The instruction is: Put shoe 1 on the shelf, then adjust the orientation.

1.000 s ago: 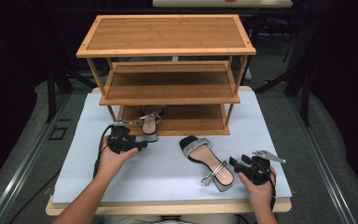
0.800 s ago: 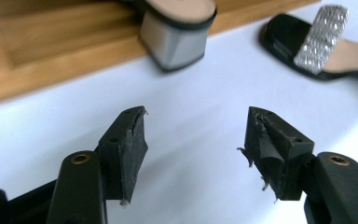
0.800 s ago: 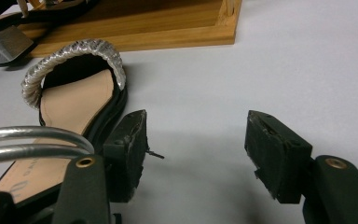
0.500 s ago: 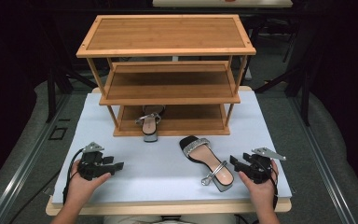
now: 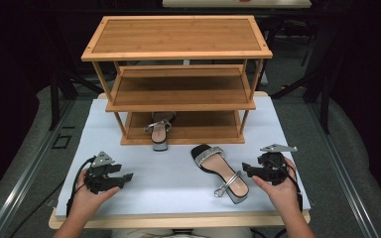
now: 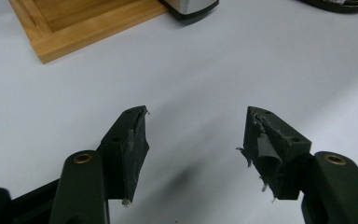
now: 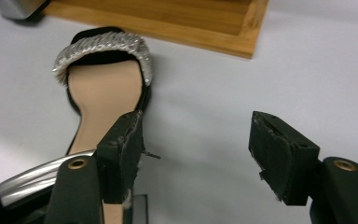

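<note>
A black sandal with a silver strap (image 5: 221, 170) (image 7: 103, 88) lies on the white table, toe toward the shelf. A matching sandal (image 5: 158, 133) rests on the bottom board of the wooden shoe rack (image 5: 178, 54), its heel (image 6: 189, 7) over the board's front edge. My left gripper (image 5: 127, 176) (image 6: 193, 140) sits open at the near left of the table with nothing between its jaws. My right gripper (image 5: 245, 170) (image 7: 198, 144) is open just right of the loose sandal's heel end, its left jaw over the sandal's edge.
The rack has three shelves; its bottom board (image 6: 70, 23) (image 7: 177, 21) is close ahead of both grippers. The white tabletop (image 5: 178, 173) has a wooden front edge. A black cable (image 5: 77, 173) trails from the left gripper. Dark floor and stands surround the table.
My left gripper has drawn back from the sandal on the rack to the near left of the table, then shifted slightly right. The right gripper has barely moved.
</note>
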`<action>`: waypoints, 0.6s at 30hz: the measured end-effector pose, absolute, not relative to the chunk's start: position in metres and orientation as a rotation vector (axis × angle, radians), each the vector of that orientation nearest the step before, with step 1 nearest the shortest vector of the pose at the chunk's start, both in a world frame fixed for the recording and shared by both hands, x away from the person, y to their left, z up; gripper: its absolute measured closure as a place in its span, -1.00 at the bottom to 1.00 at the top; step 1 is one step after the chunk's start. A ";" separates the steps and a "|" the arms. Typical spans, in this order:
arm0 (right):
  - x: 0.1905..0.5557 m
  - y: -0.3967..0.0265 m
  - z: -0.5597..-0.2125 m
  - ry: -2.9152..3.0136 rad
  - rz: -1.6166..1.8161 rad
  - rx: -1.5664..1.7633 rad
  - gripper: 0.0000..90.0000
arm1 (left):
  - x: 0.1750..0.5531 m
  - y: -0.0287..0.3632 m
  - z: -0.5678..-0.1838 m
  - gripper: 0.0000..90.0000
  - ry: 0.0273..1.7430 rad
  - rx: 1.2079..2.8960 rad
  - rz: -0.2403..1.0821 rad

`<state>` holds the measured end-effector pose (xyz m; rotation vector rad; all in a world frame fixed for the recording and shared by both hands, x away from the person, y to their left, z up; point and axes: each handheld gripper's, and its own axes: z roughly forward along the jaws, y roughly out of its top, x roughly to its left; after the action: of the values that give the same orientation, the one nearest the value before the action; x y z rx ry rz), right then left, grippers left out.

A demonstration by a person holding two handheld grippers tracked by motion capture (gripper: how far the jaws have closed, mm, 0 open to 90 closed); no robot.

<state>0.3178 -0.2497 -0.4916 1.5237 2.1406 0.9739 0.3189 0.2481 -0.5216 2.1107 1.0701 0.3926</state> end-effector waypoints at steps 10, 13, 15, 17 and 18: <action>0.324 -0.234 -0.477 2.239 0.824 1.516 -0.15 | 0.320 0.256 -0.523 -0.12 1.119 2.053 0.337; 0.326 -0.232 -0.470 2.286 0.819 1.505 -0.09 | 0.320 0.256 -0.523 -0.12 1.116 2.057 0.333; 0.327 -0.229 -0.464 2.300 0.790 1.496 -0.06 | 0.320 0.255 -0.524 -0.12 1.117 2.057 0.329; 0.330 -0.227 -0.456 2.355 0.811 1.490 -0.05 | 0.321 0.255 -0.524 -0.12 1.116 2.058 0.323; 0.330 -0.224 -0.452 2.336 0.760 1.497 -0.05 | 0.321 0.255 -0.524 -0.12 1.116 2.059 0.320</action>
<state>0.3305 -0.2241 -0.4517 1.4972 2.3359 0.7600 0.3206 0.2545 -0.5244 2.0587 1.1161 0.3198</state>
